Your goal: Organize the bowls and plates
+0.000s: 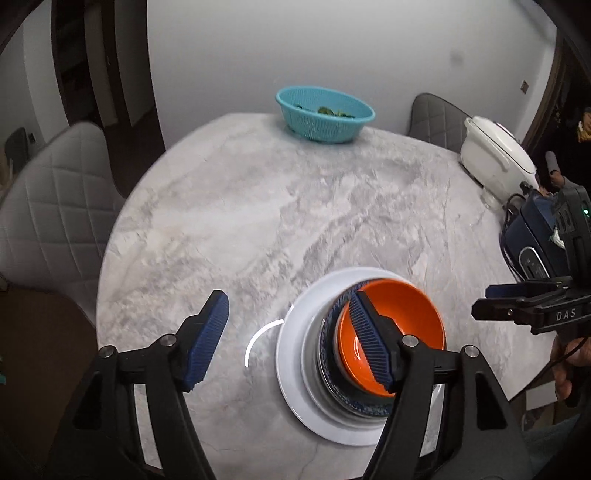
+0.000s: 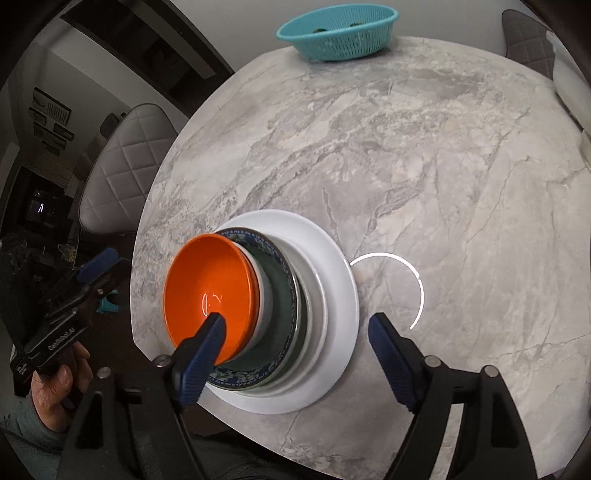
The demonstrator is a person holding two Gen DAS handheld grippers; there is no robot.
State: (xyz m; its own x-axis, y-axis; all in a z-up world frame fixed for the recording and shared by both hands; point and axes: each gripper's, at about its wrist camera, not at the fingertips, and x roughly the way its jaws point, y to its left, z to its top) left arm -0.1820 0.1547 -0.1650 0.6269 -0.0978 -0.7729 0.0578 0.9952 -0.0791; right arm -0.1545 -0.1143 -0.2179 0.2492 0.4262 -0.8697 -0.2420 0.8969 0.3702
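A stack of dishes stands near the front edge of the round marble table (image 1: 258, 221) (image 2: 443, 166). At the bottom is a wide white plate (image 1: 291, 343) (image 2: 340, 288), and on it a blue-patterned plate (image 1: 327, 354) (image 2: 236, 380). An orange bowl (image 1: 406, 314) (image 2: 207, 280) sits on top. My left gripper (image 1: 288, 295) hangs open to the left of the stack, its right finger in front of the orange bowl. My right gripper (image 2: 295, 321) is open over the stack's right side, with its left finger in front of the bowl's rim. Neither gripper holds anything.
A teal basket (image 1: 325, 114) (image 2: 340, 29) with some greens stands at the table's far edge. A white cooker (image 1: 498, 155) and a dark blue appliance (image 1: 532, 240) sit at the right. Grey quilted chairs (image 1: 51, 206) (image 2: 125, 166) surround the table. A hand (image 2: 55, 384) holds the other gripper.
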